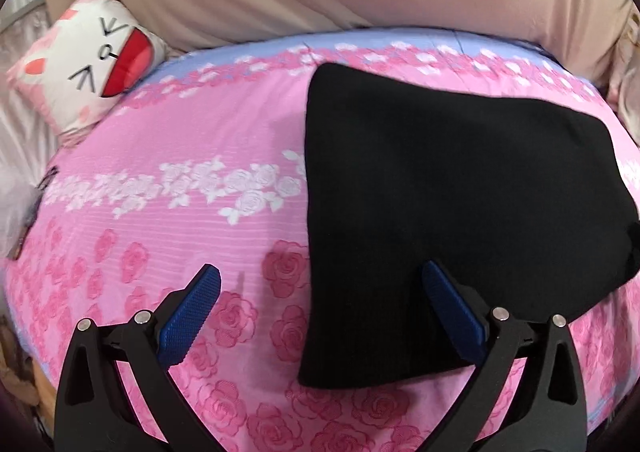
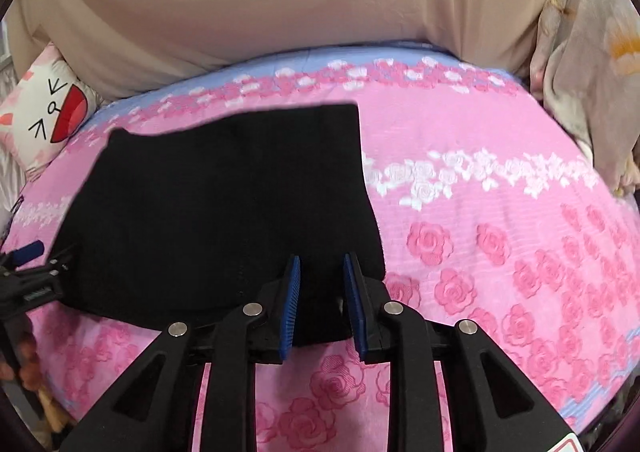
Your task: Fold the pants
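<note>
On pink rose bedspread (image 1: 200, 155), folded black pants (image 1: 440, 187), cat pillow (image 1: 88, 63) beyond, left tool (image 1: 320, 284) wide, right tool (image 2: 322, 272) narrowly apart.

this is a bedroom in a home. the work surface is a bed covered with a pink rose-print bedspread (image 1: 192, 155), a cartoon cat pillow (image 1: 84, 67) lies at its far corner, and a rumpled flowered blanket (image 2: 592, 63) is heaped along one side
</note>
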The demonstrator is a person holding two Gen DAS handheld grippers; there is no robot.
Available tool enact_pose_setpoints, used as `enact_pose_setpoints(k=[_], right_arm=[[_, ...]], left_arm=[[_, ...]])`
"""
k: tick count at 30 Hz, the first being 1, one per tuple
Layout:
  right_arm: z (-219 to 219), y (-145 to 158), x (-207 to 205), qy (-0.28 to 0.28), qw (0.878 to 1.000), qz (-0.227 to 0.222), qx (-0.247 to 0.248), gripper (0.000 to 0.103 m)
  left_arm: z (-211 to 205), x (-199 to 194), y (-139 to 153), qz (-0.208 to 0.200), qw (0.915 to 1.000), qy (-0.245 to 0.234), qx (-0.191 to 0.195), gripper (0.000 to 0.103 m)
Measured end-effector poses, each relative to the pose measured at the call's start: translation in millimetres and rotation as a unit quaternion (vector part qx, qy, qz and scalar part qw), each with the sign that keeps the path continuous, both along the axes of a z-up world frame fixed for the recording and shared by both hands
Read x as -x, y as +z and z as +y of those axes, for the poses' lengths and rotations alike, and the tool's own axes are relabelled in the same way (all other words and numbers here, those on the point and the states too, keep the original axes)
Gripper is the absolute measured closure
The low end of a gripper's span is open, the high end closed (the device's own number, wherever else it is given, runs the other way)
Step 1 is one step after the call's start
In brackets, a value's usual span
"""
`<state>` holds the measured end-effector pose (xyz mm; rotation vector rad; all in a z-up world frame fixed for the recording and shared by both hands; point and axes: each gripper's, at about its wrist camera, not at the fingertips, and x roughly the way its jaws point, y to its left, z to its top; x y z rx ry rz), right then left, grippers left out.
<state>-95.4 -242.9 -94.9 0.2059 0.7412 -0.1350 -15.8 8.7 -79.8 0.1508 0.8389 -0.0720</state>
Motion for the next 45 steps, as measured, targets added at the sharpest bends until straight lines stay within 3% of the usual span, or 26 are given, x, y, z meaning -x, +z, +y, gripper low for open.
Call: enact_pose_setpoints(k=[1,3,7,13,16,21,22,23,24,29,31,33,34,35,36,39,45], right_arm=[[-2.3,3.2,2.3,0.004,1.000,-0.004,-0.008,0.064],[-7.6,6.4,8.7,0.002,1.000,-0.010,-0.017,0.051],[-18.8,5.3,18.7,-0.014,1.000,-0.006,-0.025,0.051],[-28.6,-4.6,23.8,-0.016,0.995,-0.009,-0.097,0.050],[-28.0,-1.5,16.7,-0.008,0.993,-0.022,-0.119,0.043],[-28.1,-6.3,-6.8,-0.008,0.992,-0.018,-0.128,0.043],[-28.4,-7.3,-10.6,-0.009,0.992,-0.020,-0.126,0.046],[-27.1,-7.1,-12.9,-0.010,0.993,-0.023,-0.117,0.057],[-25.2,-3.9,-13.6,-0.008,0.994,-0.024,-0.106,0.082],[-18.5,27.5,21.1,0.024,0.992,-0.061,-0.112,0.082],[-23.1,16.2,23.0,0.015,0.993,-0.045,-0.107,0.076],[-28.9,-19.1,7.4,-0.002,0.997,0.015,-0.076,0.069],[-34.1,-30.2,8.0,-0.005,0.995,0.021,-0.102,0.062],[-41.2,-32.0,17.4,-0.010,0.989,0.002,-0.150,0.062],[-43.6,-30.2,22.5,-0.011,0.986,-0.004,-0.166,0.058],[-43.9,-22.3,32.5,-0.027,0.990,-0.007,-0.135,0.047],[-41.4,-20.1,41.4,-0.028,0.992,0.003,-0.125,0.046]], left_arm=[[-2.1,2.0,4.1,-0.002,1.0000,0.000,-0.005,0.005],[-4.4,3.9,8.3,-0.003,0.9999,0.001,-0.011,0.005],[-7.3,7.3,10.9,0.005,0.9999,0.009,-0.007,0.005],[-15.4,10.3,12.1,0.006,0.9998,0.007,-0.017,0.005],[-16.5,12.5,12.7,0.005,0.9998,0.006,-0.020,0.005],[-9.1,12.2,8.8,0.012,0.9997,0.013,-0.015,0.005],[-6.3,10.4,6.6,0.017,0.9997,0.015,-0.012,0.005],[-2.7,8.1,3.9,0.023,0.9996,0.017,-0.006,0.005],[-0.1,6.9,2.4,0.028,0.9994,0.019,-0.003,0.005],[8.3,13.9,13.0,0.020,0.9996,0.017,0.004,0.005],[8.9,15.3,13.8,0.016,0.9998,0.015,0.003,0.005],[7.2,9.9,4.5,0.031,0.9994,0.016,0.000,0.005],[7.2,7.1,-0.9,0.044,0.9989,0.015,0.005,0.005],[8.6,7.2,-1.6,0.049,0.9986,0.015,0.014,0.005],[12.6,9.6,2.4,0.049,0.9984,0.011,0.027,0.005],[23.9,15.0,13.2,0.047,0.9974,0.006,0.054,0.005],[48.1,23.4,19.2,0.062,0.9916,0.010,0.113,0.005]])
